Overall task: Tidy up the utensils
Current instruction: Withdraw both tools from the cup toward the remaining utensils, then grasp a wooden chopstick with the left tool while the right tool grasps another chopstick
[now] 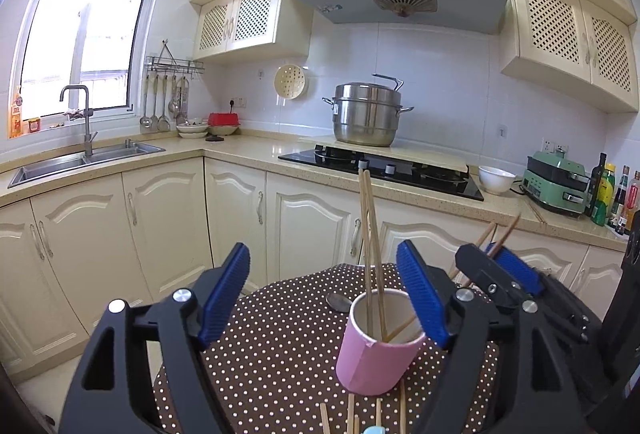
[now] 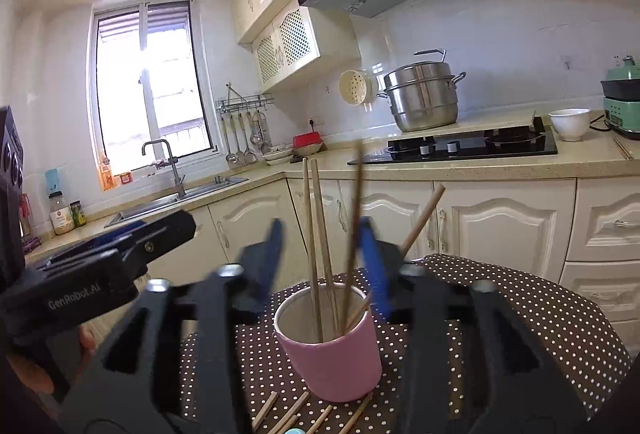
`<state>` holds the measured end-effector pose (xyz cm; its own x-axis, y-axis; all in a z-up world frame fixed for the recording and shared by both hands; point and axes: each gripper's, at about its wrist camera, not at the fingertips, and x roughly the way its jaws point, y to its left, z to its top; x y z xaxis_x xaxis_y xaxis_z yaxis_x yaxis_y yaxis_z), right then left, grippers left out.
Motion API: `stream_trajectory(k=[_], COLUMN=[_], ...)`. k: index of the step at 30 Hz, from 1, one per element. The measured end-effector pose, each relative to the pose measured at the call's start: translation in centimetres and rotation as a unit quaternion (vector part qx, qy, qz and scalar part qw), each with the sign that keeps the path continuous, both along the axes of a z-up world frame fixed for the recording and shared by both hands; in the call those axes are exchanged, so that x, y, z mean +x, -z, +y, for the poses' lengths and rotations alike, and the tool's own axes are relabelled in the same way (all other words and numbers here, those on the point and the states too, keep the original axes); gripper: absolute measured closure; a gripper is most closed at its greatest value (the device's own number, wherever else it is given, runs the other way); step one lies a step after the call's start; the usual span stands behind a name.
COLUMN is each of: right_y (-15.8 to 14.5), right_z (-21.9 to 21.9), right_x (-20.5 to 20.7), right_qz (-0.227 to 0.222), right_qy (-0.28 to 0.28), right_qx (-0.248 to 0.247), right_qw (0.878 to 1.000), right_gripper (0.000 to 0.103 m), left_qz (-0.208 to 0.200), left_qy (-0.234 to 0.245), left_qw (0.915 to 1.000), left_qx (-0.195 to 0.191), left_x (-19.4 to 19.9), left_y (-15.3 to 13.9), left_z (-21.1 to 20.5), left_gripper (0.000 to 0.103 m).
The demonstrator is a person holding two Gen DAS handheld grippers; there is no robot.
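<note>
A pink cup [image 1: 374,350] stands on a table with a brown, white-dotted cloth [image 1: 280,334], holding several wooden chopsticks [image 1: 370,234] that lean up out of its mouth; a metal spoon [image 1: 340,301] lies on the cloth just behind the cup, and more loose chopsticks [image 2: 296,414] lie on the cloth in front of it; the left gripper [image 1: 324,294] has its blue pads spread wide, the right pad close beside the cup's rim, the pads pressing on nothing; the right gripper [image 2: 326,262] shows blurred, its fingers apart around the upright chopsticks above the cup without clamping them
</note>
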<state>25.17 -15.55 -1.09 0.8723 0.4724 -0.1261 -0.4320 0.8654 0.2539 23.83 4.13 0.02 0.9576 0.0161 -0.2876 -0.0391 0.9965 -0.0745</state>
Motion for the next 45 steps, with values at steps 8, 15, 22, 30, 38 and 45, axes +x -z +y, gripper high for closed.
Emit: stream_trajectory(k=[8, 15, 22, 30, 38, 45], right_y=[-0.5, -0.6, 1.6, 5.9, 9.5, 11.1], right_z=[-1.2, -3.1, -4.7, -5.1, -3.1, -1.1], right_x=[-2.0, -3.4, -4.5, -3.8, -2.6, -1.0], right_qz=[0.0, 0.012, 0.058, 0.15, 0.245, 0.303], right_qy=[0.012, 0.038, 0.055, 0.055, 0.028, 0.006], right_qx=[-0.004, -0.001, -0.009, -0.033, -0.085, -0.118], right_qw=[1.0, 0.999, 0.997, 0.987, 0.965, 0.945], right_gripper=[0.05, 0.044, 0.042, 0.041, 0.04, 0.04], left_qz=[0.021, 0.084, 0.184, 0.267, 0.324, 0.337], left_qy=[0.007, 0.038, 0.065, 0.08, 0.079, 0.07], left_qw=[0.9997, 0.9952, 0.9796, 0.9553, 0.9375, 0.9342], left_qx=[-0.007, -0.031, -0.049, -0.099, -0.098, -0.094], left_x=[-2.6, -3.7, -3.5, -2.5, -0.9, 0.1], left_y=[0.4, 1.8, 5.8, 10.9, 14.5, 15.9], left_z=[0.2, 1.1, 1.7, 2.6, 2.1, 2.2], left_gripper=[0.028, 0.028, 0.028, 0.042, 0.058, 0.071])
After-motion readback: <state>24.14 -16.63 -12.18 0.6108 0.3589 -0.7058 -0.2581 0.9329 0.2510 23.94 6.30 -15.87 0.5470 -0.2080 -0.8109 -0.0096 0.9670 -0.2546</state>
